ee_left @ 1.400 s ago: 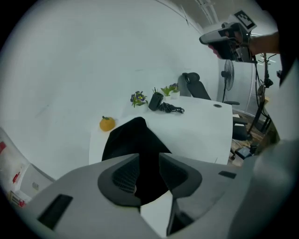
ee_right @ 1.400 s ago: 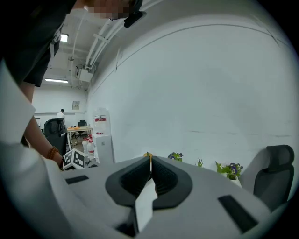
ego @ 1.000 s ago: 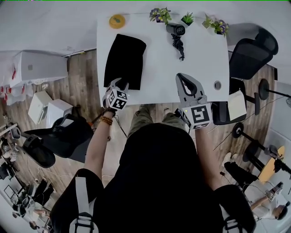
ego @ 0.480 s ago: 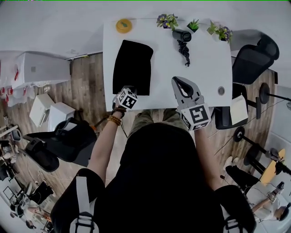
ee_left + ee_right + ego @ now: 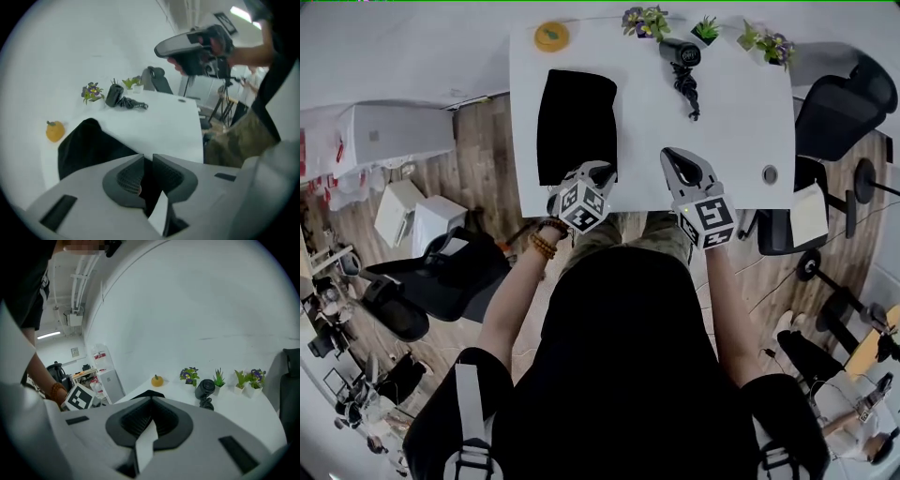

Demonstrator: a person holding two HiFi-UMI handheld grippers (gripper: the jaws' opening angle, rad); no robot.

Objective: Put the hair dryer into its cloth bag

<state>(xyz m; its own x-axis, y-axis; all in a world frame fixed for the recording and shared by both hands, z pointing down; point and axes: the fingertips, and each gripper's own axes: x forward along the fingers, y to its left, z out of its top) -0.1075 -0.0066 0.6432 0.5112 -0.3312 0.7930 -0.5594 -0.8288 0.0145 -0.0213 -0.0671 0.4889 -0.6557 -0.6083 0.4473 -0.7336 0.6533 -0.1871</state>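
Observation:
The black cloth bag [image 5: 577, 127] lies flat on the left part of the white table [image 5: 731, 141]. The black hair dryer [image 5: 682, 53] rests at the far edge with its coiled cord [image 5: 687, 91] trailing toward me. My left gripper [image 5: 600, 171] hovers at the bag's near right corner, jaws shut; I cannot tell whether any cloth is pinched. In the left gripper view the bag [image 5: 89, 147] shows just beyond the left gripper [image 5: 147, 157]. My right gripper [image 5: 673, 157] is shut and empty over the table's near edge, far from the dryer [image 5: 205, 389].
Small potted plants [image 5: 645, 21] and an orange pumpkin ornament [image 5: 550, 37] line the table's far edge. A round cable hole [image 5: 770, 174] is at the near right. A black office chair [image 5: 844, 103] stands right of the table, another chair [image 5: 441, 281] and white cabinets on the left.
The left gripper's jaws have closed, and it has slid right along the bag's near edge to its right corner. The right gripper has sunk slightly toward the table.

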